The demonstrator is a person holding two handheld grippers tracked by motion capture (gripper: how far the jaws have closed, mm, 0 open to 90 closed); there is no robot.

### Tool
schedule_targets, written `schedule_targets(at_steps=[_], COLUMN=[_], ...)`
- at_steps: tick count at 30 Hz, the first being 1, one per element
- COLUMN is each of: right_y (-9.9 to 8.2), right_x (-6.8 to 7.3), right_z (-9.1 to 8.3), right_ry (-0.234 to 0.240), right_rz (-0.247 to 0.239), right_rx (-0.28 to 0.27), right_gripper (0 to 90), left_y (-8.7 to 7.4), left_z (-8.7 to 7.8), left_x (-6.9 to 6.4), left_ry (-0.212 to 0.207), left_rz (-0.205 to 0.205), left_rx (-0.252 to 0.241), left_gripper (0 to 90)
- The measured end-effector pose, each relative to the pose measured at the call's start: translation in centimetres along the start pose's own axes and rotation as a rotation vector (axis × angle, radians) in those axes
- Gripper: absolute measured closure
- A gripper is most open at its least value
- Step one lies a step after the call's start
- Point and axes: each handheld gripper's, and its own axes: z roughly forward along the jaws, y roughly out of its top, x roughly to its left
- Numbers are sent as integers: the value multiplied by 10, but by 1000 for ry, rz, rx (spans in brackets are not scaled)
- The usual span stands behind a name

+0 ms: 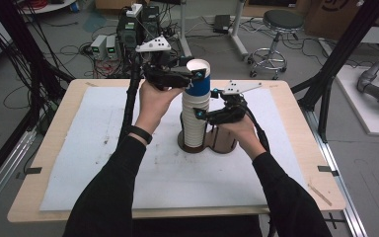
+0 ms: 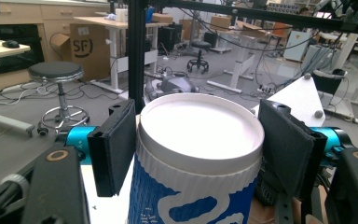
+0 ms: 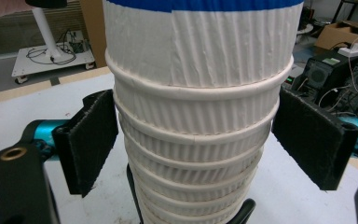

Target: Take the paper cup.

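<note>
A tall stack of white ribbed paper cups [image 1: 196, 121] stands in a dark wooden holder [image 1: 223, 144] at the middle of the table. The top cup [image 1: 198, 79] has a blue-and-white sleeve and sits part-way out of the stack. My left gripper [image 1: 197, 74] is shut on that top cup [image 2: 200, 140] just under its rim, one pad on each side. My right gripper [image 1: 200, 114] comes in from the right, lower down. Its pads press the sides of the white stack [image 3: 196, 116], so it is shut on it.
The holder has a second, empty ring to the right of the stack. A white mat [image 1: 103, 148] covers most of the wooden table [image 1: 39, 197]. Beyond the far edge are cables, power boxes [image 1: 103, 47] and a stool [image 1: 276, 29]. A black frame post [image 1: 335, 59] rises at the right.
</note>
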Motion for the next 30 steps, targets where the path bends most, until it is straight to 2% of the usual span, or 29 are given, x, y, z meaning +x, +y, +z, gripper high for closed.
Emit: schedule_targets(at_steps=[4,9,16,22,30], right_y=[0,0,0,0,1], right_x=[0,1,1,1,1], right_z=[0,0,0,0,0], right_ry=[-1,-2,-2,-5,-6], right_rz=[1,-2,-2,-5,-4], right_rx=[2,3,4,6,6], right_gripper=[151,151,151,151,151], left_y=[1,7,22,36,52], left_z=[0,-3,-8,-13,-22], left_x=[-1,-2,-4,-8,-12], left_ry=[3,8,8,12,6], left_rz=[5,11,28,39,42], left_rx=[6,-19,-35,-59,-119], left_gripper=[301,303,304,304,304])
